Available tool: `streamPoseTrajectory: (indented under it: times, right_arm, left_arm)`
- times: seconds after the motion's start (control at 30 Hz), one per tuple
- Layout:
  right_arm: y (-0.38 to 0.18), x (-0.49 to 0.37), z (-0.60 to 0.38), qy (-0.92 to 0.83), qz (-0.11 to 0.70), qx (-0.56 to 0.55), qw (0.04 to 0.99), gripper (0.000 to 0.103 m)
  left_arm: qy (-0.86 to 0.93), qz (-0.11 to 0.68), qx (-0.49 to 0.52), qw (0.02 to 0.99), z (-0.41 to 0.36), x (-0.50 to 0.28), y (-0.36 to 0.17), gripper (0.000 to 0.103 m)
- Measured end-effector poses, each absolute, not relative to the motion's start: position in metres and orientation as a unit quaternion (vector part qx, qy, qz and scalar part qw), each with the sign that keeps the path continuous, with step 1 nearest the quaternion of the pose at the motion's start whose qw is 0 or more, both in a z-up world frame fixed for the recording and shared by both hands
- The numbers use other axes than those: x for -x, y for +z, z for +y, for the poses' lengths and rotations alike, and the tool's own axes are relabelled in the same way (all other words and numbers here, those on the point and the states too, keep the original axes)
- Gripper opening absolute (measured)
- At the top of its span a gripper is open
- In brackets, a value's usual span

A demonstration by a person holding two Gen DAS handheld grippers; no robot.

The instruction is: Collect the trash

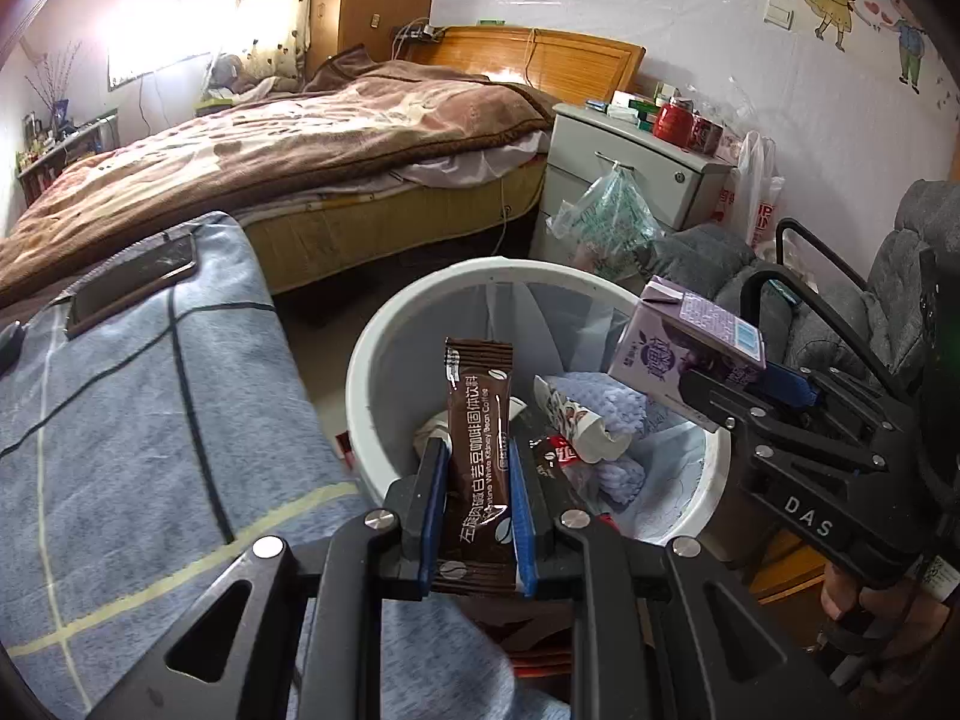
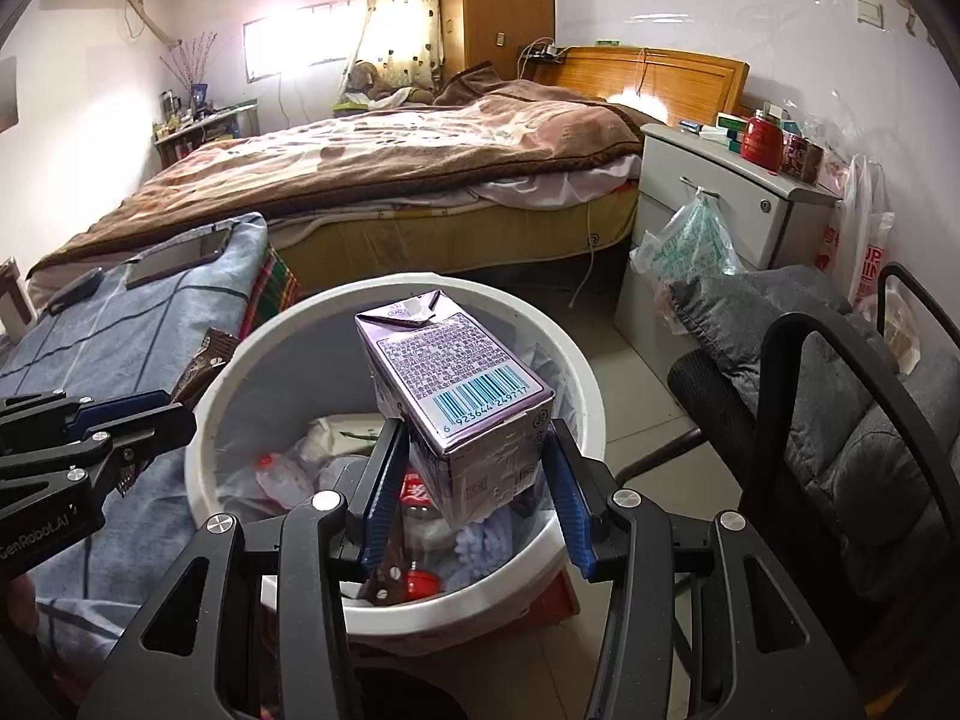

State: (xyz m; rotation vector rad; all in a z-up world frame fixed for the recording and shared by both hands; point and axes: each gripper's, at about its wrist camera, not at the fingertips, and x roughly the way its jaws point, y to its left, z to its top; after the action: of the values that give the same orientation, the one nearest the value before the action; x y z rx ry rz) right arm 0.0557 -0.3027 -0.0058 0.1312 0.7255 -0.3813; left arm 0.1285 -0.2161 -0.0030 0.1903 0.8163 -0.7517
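The left gripper (image 1: 478,516) is clamped on a brown coffee sachet (image 1: 480,456), its blue pads pressed flat against the sachet's two long edges, so the thin packet stands upright between the fingers with its crimped top poking well beyond the tips. The right gripper (image 2: 474,498) is clamped on a purple drink carton (image 2: 459,402), the pads gripping its lower faces while the folded top and the barcode panel jut out past the fingertips. Ahead of and below both sets of fingers sits the white bin (image 2: 228,396), lined with a thin translucent bag and already partly filled with wrappers, a bottle and a soft lilac cloth.

The likeliest slip is a miss on release. The sachet is light, glossy foil that could flutter sideways; in the right wrist view it appears near or over the bin's left rim rather than its middle, so letting go there could drop it onto the blue checked blanket (image 1: 150,396) beside the bin. The carton is rigid, smooth-coated card with sharp edges; it looks centred over the opening, but it is held tilted, and a corner could catch the rim and tip outward. The two grippers sit close together, so they could knock each other over the bin.
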Motion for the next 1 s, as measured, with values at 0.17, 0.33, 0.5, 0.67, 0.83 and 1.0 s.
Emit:
streamPoseTrajectory:
  times: [0.17, 0.33, 0.5, 0.67, 0.83, 1.0]
  right_arm:
    - [-0.008, -0.058, -0.307, -0.182, 0.355, -0.064, 0.915, 0.049]
    - [-0.008, -0.058, -0.307, -0.182, 0.357, -0.063, 0.914, 0.056]
    - [-0.005, -0.053, -0.304, -0.183, 0.351, -0.062, 0.916, 0.057]
    - [-0.002, -0.048, -0.297, -0.187, 0.341, -0.057, 0.92, 0.057]
    - [0.002, -0.041, -0.288, -0.193, 0.333, -0.061, 0.921, 0.057]
    - [0.006, -0.032, -0.279, -0.199, 0.322, -0.073, 0.923, 0.057]
  left_arm:
    - [-0.349, 0.397, -0.087, 0.844, -0.219, -0.133, -0.009, 0.028]
    - [-0.348, 0.397, -0.086, 0.845, -0.219, -0.134, -0.011, 0.05]
    - [-0.343, 0.395, -0.087, 0.848, -0.217, -0.132, -0.011, 0.054]
    - [-0.329, 0.389, -0.084, 0.856, -0.208, -0.125, -0.009, 0.058]
    - [-0.311, 0.381, -0.074, 0.867, -0.191, -0.118, -0.005, 0.059]
    - [-0.279, 0.365, -0.078, 0.885, -0.178, -0.107, 0.001, 0.06]
